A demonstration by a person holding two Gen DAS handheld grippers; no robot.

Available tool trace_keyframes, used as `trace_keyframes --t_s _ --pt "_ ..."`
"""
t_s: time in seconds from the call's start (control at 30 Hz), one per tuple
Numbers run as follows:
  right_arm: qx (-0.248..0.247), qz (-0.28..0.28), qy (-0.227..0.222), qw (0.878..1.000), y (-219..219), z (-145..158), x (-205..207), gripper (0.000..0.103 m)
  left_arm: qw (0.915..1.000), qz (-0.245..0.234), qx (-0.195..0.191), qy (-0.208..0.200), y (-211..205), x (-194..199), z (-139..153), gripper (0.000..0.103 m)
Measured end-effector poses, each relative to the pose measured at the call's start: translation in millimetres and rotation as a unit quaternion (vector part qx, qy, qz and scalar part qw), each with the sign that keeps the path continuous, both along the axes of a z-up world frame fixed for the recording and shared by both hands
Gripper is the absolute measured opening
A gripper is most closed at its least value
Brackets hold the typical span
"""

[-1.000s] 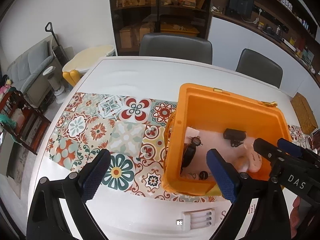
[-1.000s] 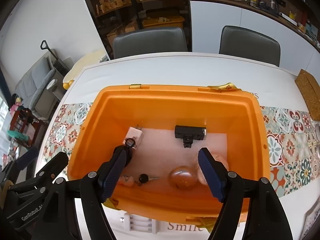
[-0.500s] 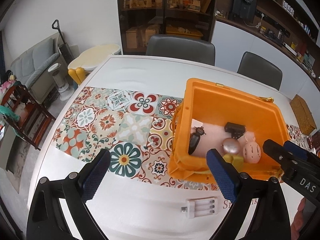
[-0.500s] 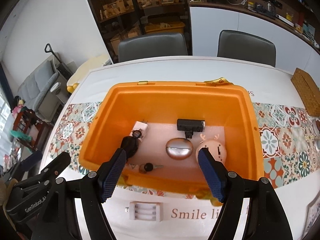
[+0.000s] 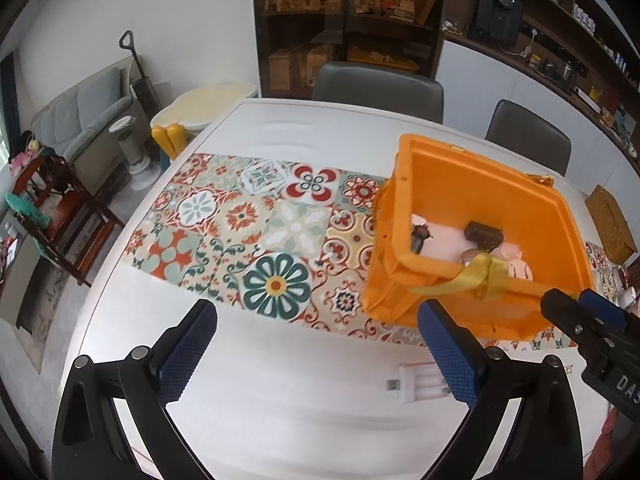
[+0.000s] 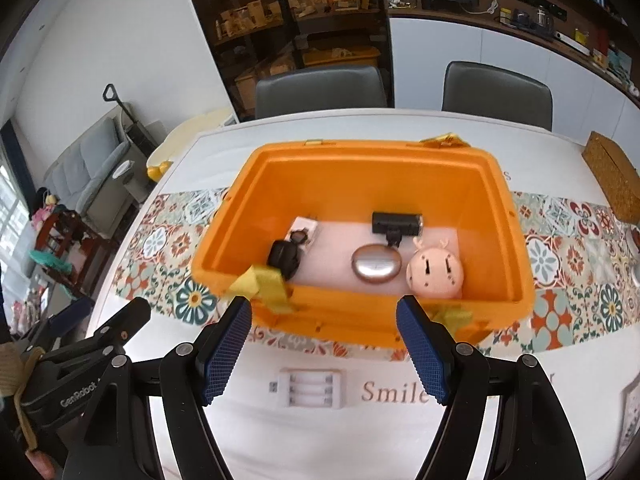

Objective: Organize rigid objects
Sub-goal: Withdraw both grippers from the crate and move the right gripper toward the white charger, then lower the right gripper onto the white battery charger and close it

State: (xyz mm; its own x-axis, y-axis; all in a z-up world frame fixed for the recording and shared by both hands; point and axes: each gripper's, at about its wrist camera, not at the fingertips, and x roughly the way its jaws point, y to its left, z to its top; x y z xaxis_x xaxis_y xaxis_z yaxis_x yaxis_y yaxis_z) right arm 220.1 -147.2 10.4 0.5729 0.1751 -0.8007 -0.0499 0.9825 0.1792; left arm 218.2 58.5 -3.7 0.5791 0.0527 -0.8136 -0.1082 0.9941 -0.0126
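An orange plastic bin (image 6: 500, 216) (image 5: 416, 280) stands on the patterned table runner. Inside lie a black rectangular device (image 6: 396, 224), a silver oval case (image 6: 376, 263), a pink round toy with a face (image 6: 435, 273), a black pouch (image 6: 283, 258) and a white card (image 6: 305, 227). A white battery charger (image 6: 310, 389) (image 5: 416, 385) lies on the white table in front of the bin. My right gripper (image 6: 324, 344) is open and empty, held back above the charger. My left gripper (image 5: 316, 354) is open and empty, left of the bin.
A patterned tile runner (image 5: 248, 232) crosses the white table (image 5: 320, 136). A woven box (image 6: 612, 176) sits at the far right. Two grey chairs (image 6: 320, 88) stand behind the table, with shelves beyond. Yellow straps (image 6: 264, 286) hang on the bin's near rim.
Both grippers have pulled back and up from the bin, staying open. The silver case and pink toy now lie in full view on the bin floor.
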Motion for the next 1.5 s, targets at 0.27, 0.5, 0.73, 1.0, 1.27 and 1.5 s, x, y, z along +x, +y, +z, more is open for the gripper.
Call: trace_keyframes --t_s 0.27,0.5,0.73,1.0,1.27,1.5 --pt "-0.004 0.01 0.015 1.0 14 -12 -16 0.084 0.9998 0.012 0.001 0.015 14 -18 -11 0.103" --pt "-0.01 0.019 0.033 0.999 24 -26 -20 0.085 0.9994 0.018 0.002 0.031 22 -27 -24 0.103" --pt "-0.019 0.035 0.059 0.998 35 -45 -22 0.085 0.9981 0.023 0.005 0.056 29 -35 -45 0.103" --pt "-0.025 0.046 0.101 0.994 43 -77 -20 0.085 0.9955 0.035 0.006 0.088 35 -39 -70 0.103" --pt "-0.034 0.054 0.142 0.988 50 -110 -17 0.085 0.9926 0.039 0.009 0.115 36 -39 -92 0.103" --pt "-0.042 0.061 0.166 0.983 53 -133 -10 0.085 0.9897 0.038 0.014 0.137 34 -35 -108 0.103"
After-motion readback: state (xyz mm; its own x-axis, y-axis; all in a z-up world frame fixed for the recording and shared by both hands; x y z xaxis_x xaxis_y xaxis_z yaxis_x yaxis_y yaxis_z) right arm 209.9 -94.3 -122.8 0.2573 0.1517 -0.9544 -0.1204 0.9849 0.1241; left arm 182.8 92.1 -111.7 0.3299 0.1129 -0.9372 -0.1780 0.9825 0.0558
